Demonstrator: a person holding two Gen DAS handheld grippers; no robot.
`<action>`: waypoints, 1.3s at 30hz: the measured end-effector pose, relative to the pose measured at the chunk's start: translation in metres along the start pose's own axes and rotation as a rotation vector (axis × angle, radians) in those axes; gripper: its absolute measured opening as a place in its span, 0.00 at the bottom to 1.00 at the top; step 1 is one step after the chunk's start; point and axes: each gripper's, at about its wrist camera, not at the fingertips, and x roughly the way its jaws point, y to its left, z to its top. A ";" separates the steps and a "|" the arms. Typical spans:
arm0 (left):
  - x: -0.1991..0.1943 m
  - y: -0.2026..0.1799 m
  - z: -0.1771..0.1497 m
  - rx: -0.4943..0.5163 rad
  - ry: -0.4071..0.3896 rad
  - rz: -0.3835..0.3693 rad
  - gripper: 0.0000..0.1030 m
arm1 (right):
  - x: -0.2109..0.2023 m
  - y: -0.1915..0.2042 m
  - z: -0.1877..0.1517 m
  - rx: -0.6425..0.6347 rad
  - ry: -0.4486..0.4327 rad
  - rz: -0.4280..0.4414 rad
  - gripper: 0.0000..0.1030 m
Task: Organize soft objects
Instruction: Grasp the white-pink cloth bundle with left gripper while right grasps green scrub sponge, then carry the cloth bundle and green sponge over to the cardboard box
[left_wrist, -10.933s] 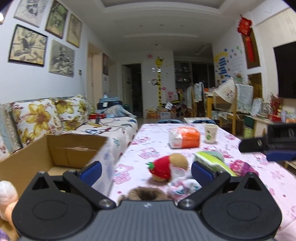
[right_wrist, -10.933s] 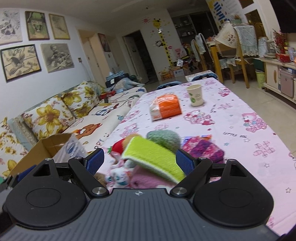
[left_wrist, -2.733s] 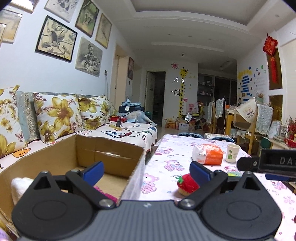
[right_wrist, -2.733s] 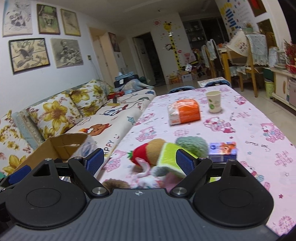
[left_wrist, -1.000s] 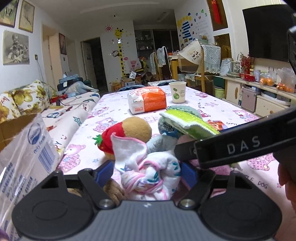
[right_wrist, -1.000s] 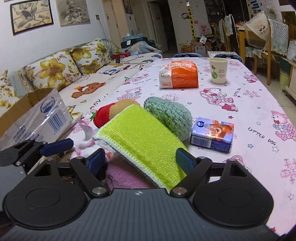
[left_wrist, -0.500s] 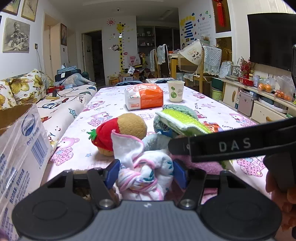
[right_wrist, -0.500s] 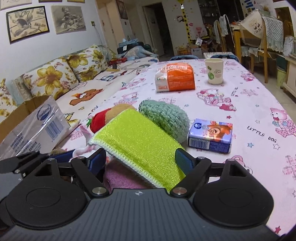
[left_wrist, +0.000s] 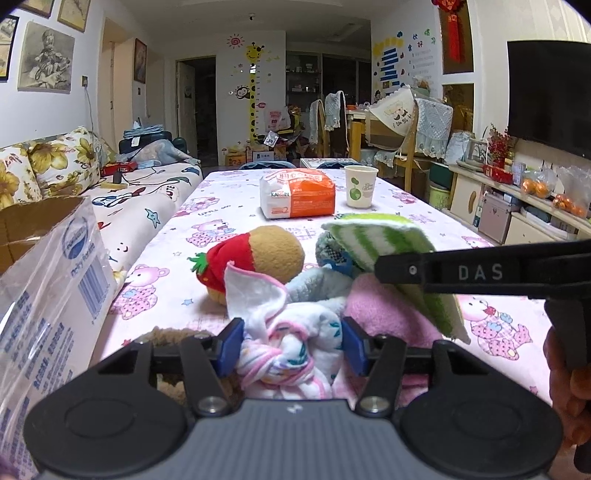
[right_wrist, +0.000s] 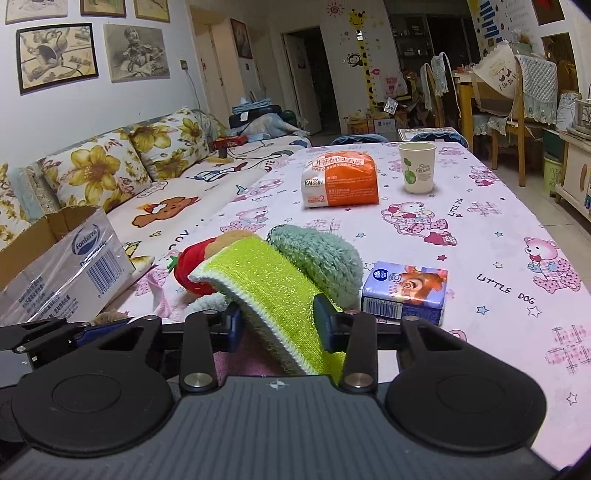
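At the desk's near edge, the left hand-held gripper (left_wrist: 291, 345) closes on a knotted cloth (left_wrist: 286, 354) while the right hand-held gripper (right_wrist: 277, 325) closes across a green sponge (right_wrist: 273, 291) running away from it.

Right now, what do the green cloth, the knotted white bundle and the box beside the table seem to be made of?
Green cloth: looks like microfibre with a glittery scrubbing face; it sparkles and has a white stitched edge. Knotted white bundle: thin printed cotton, probably, with pink trim; it creases and knots softly. Box: brown corrugated cardboard, wrapped outside in glossy clear plastic film that reflects light.
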 end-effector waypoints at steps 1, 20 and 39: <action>-0.002 0.001 0.000 -0.003 -0.005 0.000 0.54 | -0.001 0.000 0.000 0.000 -0.002 -0.004 0.44; -0.029 0.019 0.008 -0.081 -0.108 -0.072 0.54 | -0.026 -0.022 0.002 0.231 -0.020 0.052 0.34; -0.043 0.006 0.006 -0.064 -0.156 -0.107 0.54 | -0.059 -0.017 -0.009 0.259 -0.073 -0.011 0.31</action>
